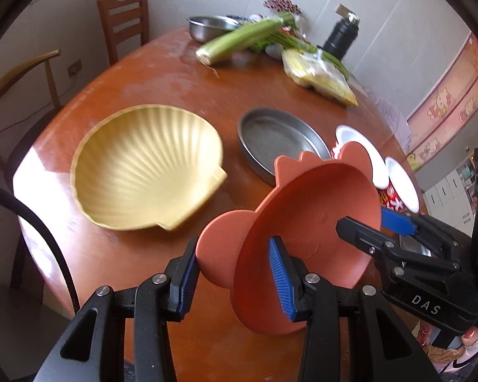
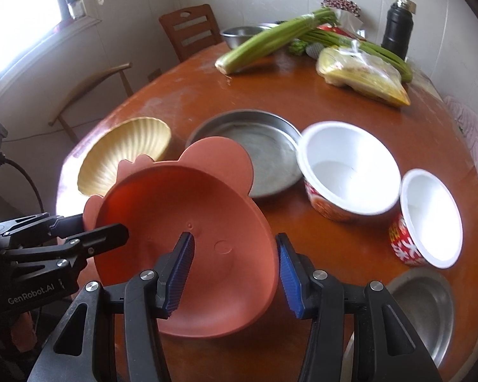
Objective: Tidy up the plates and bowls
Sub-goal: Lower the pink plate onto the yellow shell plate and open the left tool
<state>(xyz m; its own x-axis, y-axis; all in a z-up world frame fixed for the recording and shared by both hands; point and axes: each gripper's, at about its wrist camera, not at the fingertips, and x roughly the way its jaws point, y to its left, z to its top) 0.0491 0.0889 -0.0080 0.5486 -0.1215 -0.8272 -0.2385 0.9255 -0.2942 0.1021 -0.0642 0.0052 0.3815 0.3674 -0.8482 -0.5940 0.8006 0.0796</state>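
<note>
Round and reddish-brown, the wooden table (image 2: 350, 102) fills both views, with two chairs and a pale wall behind it. At the far left lies one yellow shell-shaped dish (image 1: 146, 168), flat on the wood. Next to it, raised off the table and tilted, is the single pink bear-eared bowl (image 2: 188, 232), held between both grippers. The left gripper (image 1: 235, 273) is nearly closed, its fingers pinching the bowl's rim beside one round ear. The right gripper (image 2: 235, 273) is also narrowly set, one finger inside the bowl and one outside, clamped on the wall.

Behind the bowl rests one flat steel pan (image 2: 264, 149), then two white-lined paper cups (image 2: 350, 172) with red printed sides, both leaning. One small steel bowl (image 2: 423, 305) sits at the near right edge, and another stands far back by the celery, the bagged food and the black flask.

Risk, as I judge it: with two hands on one light bowl, uneven pulling could twist it free of a rim grip. A swing to the right could also knock over the leaning cups.
</note>
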